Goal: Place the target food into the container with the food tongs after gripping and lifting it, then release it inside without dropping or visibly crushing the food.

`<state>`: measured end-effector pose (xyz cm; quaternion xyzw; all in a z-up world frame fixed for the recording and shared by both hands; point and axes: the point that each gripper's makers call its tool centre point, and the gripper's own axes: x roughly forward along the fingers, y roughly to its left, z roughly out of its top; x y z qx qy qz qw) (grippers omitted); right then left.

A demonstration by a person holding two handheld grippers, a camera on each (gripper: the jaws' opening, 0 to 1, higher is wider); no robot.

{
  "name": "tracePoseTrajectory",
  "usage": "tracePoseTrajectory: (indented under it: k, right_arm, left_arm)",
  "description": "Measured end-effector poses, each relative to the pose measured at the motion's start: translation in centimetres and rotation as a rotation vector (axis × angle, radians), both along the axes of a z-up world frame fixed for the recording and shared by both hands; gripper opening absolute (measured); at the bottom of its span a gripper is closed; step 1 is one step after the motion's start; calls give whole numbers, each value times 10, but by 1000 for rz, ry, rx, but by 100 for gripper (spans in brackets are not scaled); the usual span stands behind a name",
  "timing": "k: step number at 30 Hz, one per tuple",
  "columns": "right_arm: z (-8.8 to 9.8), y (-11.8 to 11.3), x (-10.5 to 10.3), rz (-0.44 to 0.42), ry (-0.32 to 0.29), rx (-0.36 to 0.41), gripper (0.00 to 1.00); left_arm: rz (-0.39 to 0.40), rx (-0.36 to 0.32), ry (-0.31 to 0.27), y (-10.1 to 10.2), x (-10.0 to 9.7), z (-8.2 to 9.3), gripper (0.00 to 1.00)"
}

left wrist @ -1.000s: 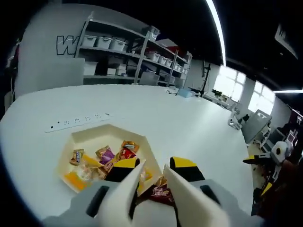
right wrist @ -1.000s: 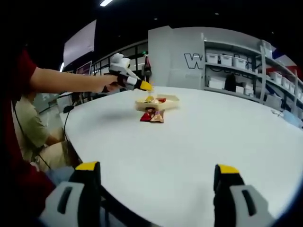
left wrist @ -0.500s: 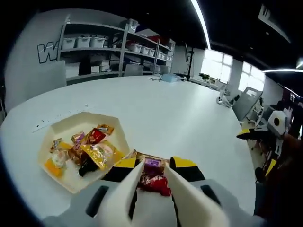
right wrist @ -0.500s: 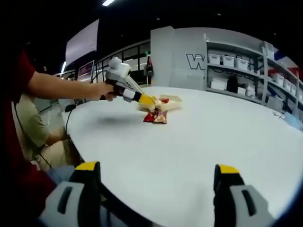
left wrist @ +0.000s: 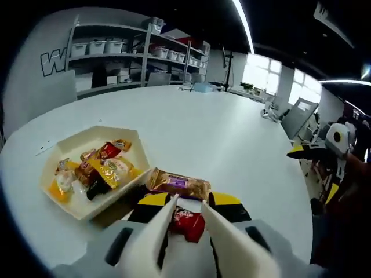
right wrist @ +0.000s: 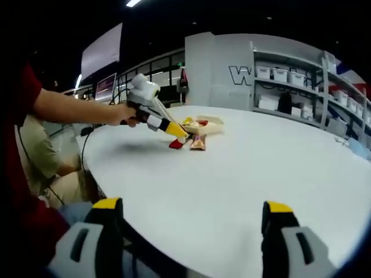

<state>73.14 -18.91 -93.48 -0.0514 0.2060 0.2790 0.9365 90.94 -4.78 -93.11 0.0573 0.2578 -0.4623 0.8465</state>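
Tong fingers [left wrist: 152, 231] of the left gripper [left wrist: 188, 204] are closed on a red packet [left wrist: 186, 222]; right gripper [right wrist: 188, 209] jaws are held wide apart.

A broad white table [left wrist: 191, 130] carries everything — round-edged, matte. On it sits a cream tray [left wrist: 74, 145] heaped with wrapped snacks [left wrist: 98, 171]. Just beside the tray's near corner lie two loose packets — a brown-and-purple one [left wrist: 178, 184] and a red one [left wrist: 186, 222]. A white power strip [left wrist: 44, 147] lies behind the tray.
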Motion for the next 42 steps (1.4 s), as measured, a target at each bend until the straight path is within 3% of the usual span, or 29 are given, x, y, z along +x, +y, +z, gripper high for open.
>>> tracePoseTrajectory:
  k: [6,20,30,35,42]
  right_arm:
    - [-2,6,0,17,4,-5,99]
    - [-1,17,-1,45,-1,2,99]
    - [2,21,-6,74,-12,13,99]
    - [4,17,-9,76,-21,24,99]
    - [0,8,-13,58,-15,33,99]
  left_arm:
    - [19,-23,39,23,-13,1,24]
    - [119,-90,-8,50,-20,27,25]
    - [170,-79,-13,54,-25,25,25]
    - [205,-110,3,47,-24,28,25]
    - [231,-101,-4,44,-18,26,25]
